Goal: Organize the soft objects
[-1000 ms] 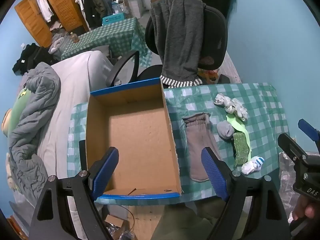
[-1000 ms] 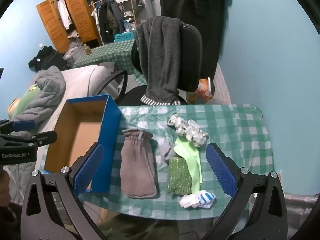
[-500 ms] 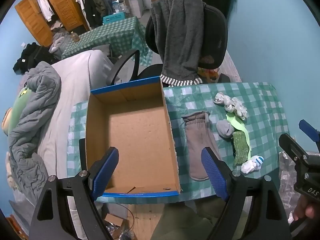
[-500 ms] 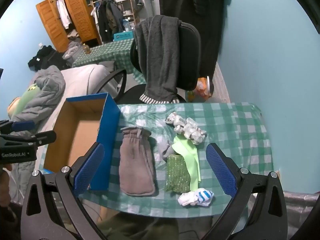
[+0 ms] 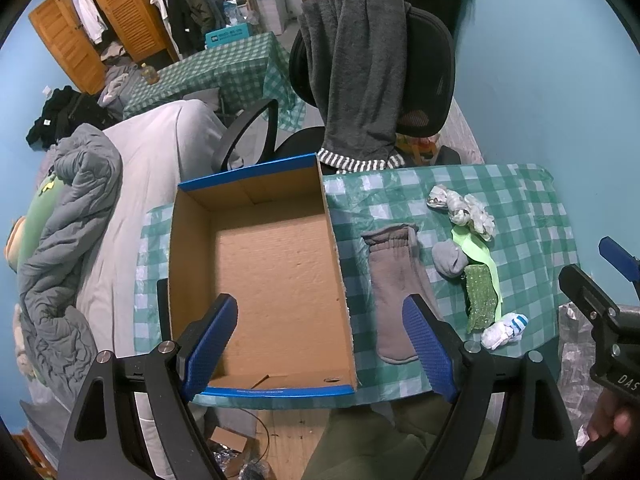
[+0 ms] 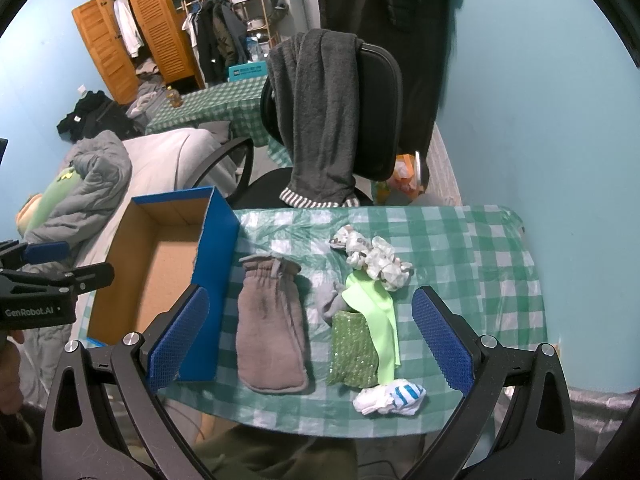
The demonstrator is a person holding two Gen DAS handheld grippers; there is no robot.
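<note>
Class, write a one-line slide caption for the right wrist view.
Open right gripper above a brown mitten, green cloths and socks beside an empty box.

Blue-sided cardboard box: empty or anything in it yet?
Empty. The blue-sided cardboard box shows only bare brown floor; the grey-brown mitten lies outside on the checked tablecloth.

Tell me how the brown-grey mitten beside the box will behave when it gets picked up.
The mitten lies flat and limp on the tablecloth, so it will probably droop from wherever it is pinched. Its fleecy-looking fabric suggests it is light and unlikely to slip. It should not roll or break.
</note>
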